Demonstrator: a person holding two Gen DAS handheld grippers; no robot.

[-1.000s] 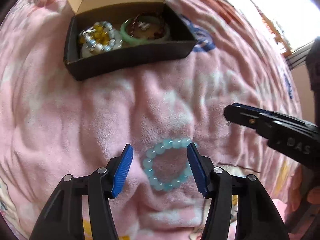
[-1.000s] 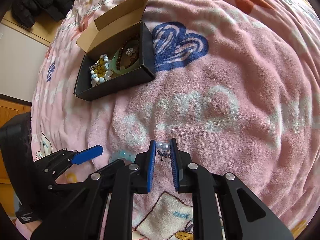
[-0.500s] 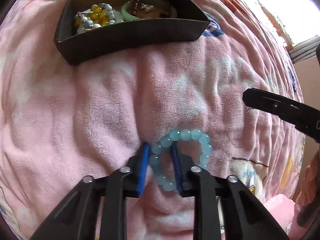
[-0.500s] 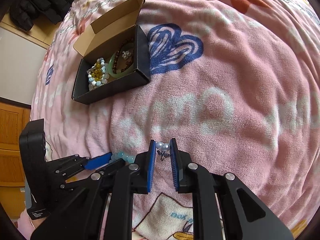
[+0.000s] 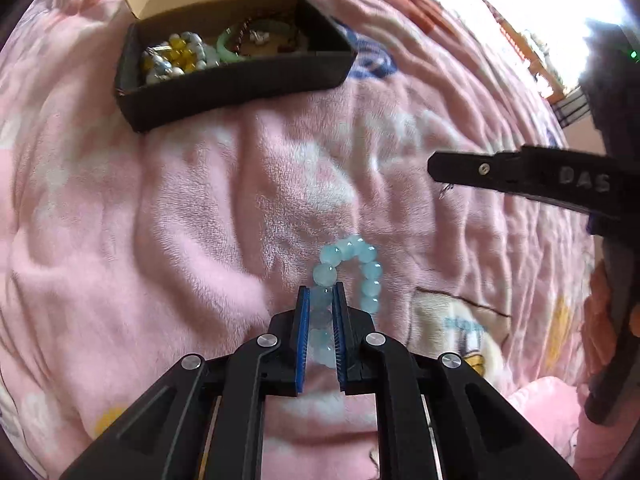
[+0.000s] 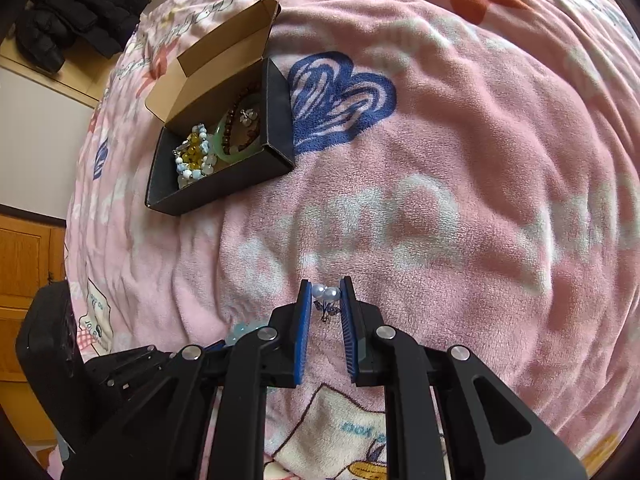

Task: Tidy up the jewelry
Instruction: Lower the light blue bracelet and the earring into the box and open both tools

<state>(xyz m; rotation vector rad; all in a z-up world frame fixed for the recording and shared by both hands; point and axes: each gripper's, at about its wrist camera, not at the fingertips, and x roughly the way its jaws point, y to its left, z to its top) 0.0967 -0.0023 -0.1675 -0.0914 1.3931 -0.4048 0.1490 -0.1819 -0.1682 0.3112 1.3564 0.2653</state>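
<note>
The aqua bead bracelet [image 5: 352,276] is pinched by one side between the jaws of the left gripper [image 5: 320,300], its loose loop standing out toward 1 o'clock above the pink blanket [image 5: 160,240]. In the right wrist view, a small pearl earring [image 6: 325,293] is clamped at the very tips of the right gripper [image 6: 325,294], jaws drawn in on it, a dark bit hanging below the two pearls. The black jewelry box [image 6: 276,120] lies on the blanket at 10 o'clock from the right gripper, lid flap open, holding a yellow and pale-blue beaded bracelet [image 6: 194,156], a green bangle [image 6: 224,148] and a brown bead strand [image 6: 240,100]. A black jacket [image 6: 72,16] lies at the far 10 o'clock corner.
</note>
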